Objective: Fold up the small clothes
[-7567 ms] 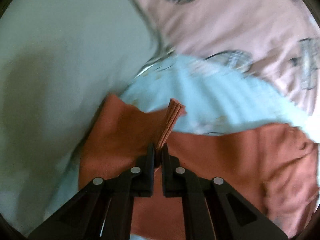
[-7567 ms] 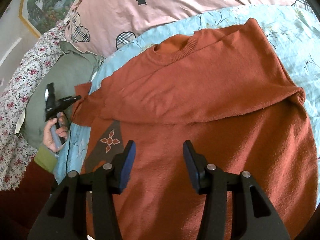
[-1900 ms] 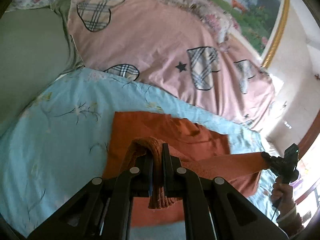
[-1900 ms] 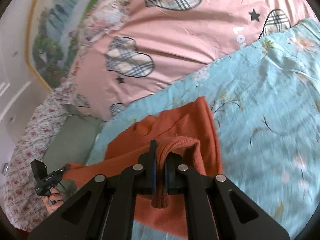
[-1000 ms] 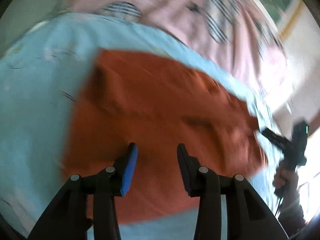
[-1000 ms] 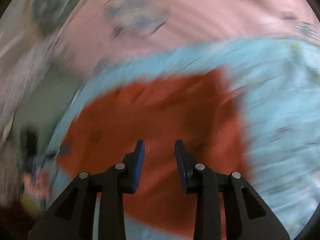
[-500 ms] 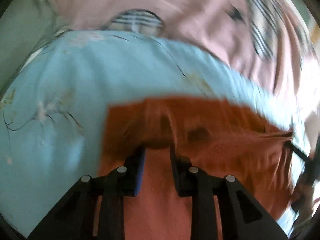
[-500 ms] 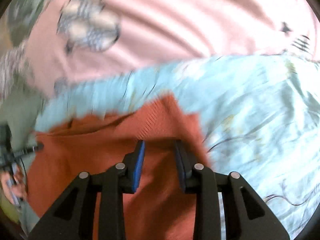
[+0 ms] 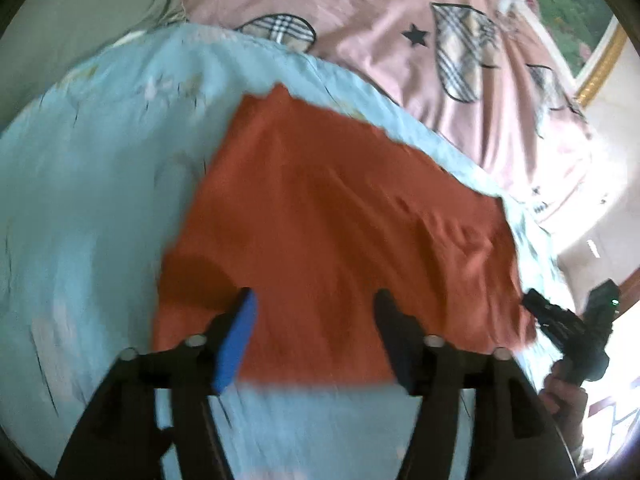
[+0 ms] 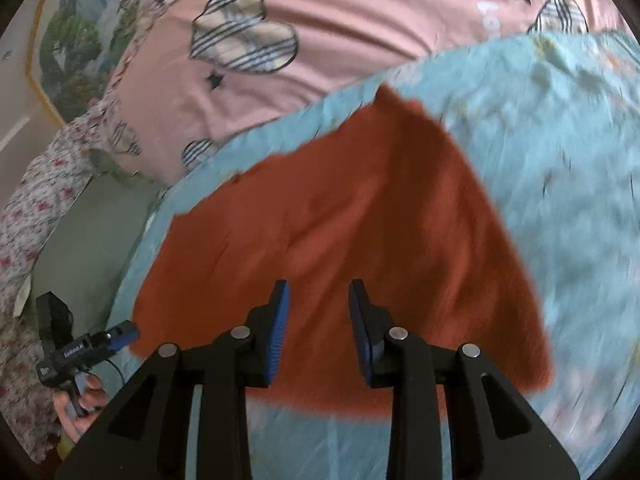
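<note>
A rust-orange sweater [image 9: 340, 220] lies folded into a flat block on a light blue floral sheet [image 9: 92, 184]. My left gripper [image 9: 314, 300] is open and empty, held above the sweater's near edge. The sweater also shows in the right wrist view [image 10: 360, 216]. My right gripper [image 10: 318, 292] is open and empty above the sweater's near edge. The other gripper shows at the right edge of the left wrist view [image 9: 568, 328] and at the lower left of the right wrist view [image 10: 80, 348], beside the sweater's ends.
A pink quilt with plaid hearts [image 9: 400, 20] lies behind the sheet. A grey-green pillow [image 10: 92, 232] sits at the left. A framed landscape picture [image 10: 72, 40] hangs on the wall.
Both grippers have let go of the folded sweater edge, opened wider and pulled back and up. The sweater now lies flat.
</note>
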Motion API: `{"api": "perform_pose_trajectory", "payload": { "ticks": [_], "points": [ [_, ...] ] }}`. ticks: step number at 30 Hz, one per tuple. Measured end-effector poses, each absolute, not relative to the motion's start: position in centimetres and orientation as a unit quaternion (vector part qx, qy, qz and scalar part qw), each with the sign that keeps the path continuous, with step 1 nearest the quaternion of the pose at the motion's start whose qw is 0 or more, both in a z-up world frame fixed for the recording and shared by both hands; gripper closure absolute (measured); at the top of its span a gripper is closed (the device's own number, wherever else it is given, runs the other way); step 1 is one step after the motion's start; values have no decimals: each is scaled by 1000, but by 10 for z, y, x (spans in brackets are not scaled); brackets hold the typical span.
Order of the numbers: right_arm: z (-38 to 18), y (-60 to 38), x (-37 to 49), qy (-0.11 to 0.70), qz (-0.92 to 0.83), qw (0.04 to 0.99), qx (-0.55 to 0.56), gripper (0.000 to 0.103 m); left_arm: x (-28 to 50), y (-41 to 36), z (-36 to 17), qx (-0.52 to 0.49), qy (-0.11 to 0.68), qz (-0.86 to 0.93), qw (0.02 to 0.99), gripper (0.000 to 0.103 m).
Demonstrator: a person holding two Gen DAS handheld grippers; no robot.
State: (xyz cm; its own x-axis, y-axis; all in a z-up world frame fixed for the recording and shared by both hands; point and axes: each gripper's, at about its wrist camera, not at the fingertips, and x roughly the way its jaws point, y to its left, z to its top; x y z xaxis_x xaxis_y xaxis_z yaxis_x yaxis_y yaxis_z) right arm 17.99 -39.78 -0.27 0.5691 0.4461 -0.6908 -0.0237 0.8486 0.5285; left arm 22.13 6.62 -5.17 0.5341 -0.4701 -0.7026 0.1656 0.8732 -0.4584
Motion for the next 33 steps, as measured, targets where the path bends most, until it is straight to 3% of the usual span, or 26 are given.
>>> {"api": "perform_pose_trajectory", "payload": {
  "ticks": [14,21,26,33],
  "points": [
    [-4,-370,102,458,154,837,256,63,158,61,-72,-186,463,-170,850,36],
    [-16,-363,97,480,163,820,266,62,172,62,-81,-210,472,-158,841,35],
    [-19,-355,103,485,170,813,272,62,195,69,-83,-236,464,-125,844,26],
    [-15,-348,113,483,186,813,269,61,223,77,-83,-267,451,-91,847,28]
  ]
}}
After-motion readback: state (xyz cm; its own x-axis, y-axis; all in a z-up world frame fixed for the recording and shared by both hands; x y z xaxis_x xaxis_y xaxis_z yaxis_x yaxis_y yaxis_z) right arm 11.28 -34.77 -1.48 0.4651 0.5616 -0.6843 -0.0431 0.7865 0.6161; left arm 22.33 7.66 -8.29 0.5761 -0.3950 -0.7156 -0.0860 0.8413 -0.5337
